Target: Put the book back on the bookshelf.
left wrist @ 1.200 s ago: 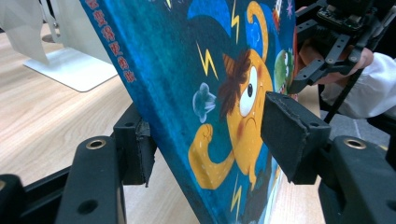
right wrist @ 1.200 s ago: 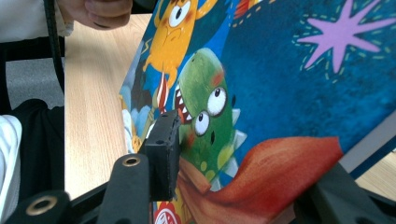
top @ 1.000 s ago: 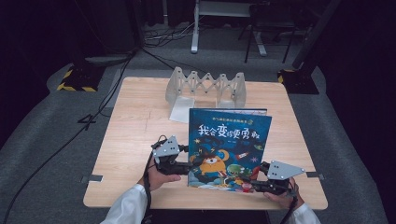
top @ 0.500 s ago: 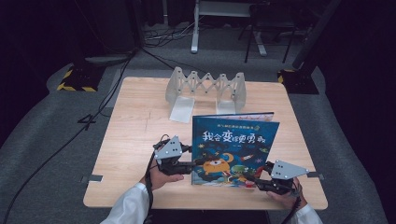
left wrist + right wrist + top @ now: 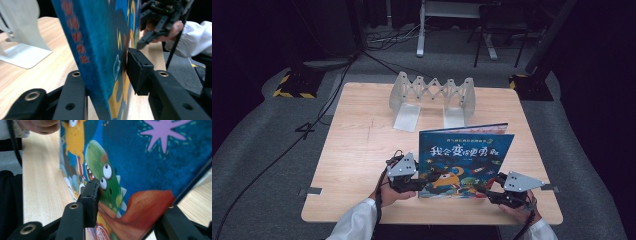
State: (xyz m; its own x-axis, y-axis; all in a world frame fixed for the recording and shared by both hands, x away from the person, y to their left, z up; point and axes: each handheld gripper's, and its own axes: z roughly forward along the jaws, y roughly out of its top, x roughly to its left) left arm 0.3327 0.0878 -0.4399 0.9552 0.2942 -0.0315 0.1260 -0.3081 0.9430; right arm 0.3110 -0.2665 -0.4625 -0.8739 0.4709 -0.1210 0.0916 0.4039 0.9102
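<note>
A person stands a blue picture book (image 5: 464,157) up on its bottom edge on the wooden table (image 5: 357,150). The book is near the front edge of the table, with its cover facing the person.

The left gripper (image 5: 414,184) is at the book's lower left corner. Its jaws have just been closing, with the book's spine edge between them. In the left gripper view, both jaws sit against the book (image 5: 100,50).

The right gripper (image 5: 492,192) holds the book's lower right corner. Its jaws are pinched narrow on the cover (image 5: 140,170).

Behind the book stands a white folding rack (image 5: 432,97), close to the book but not touching it.
</note>
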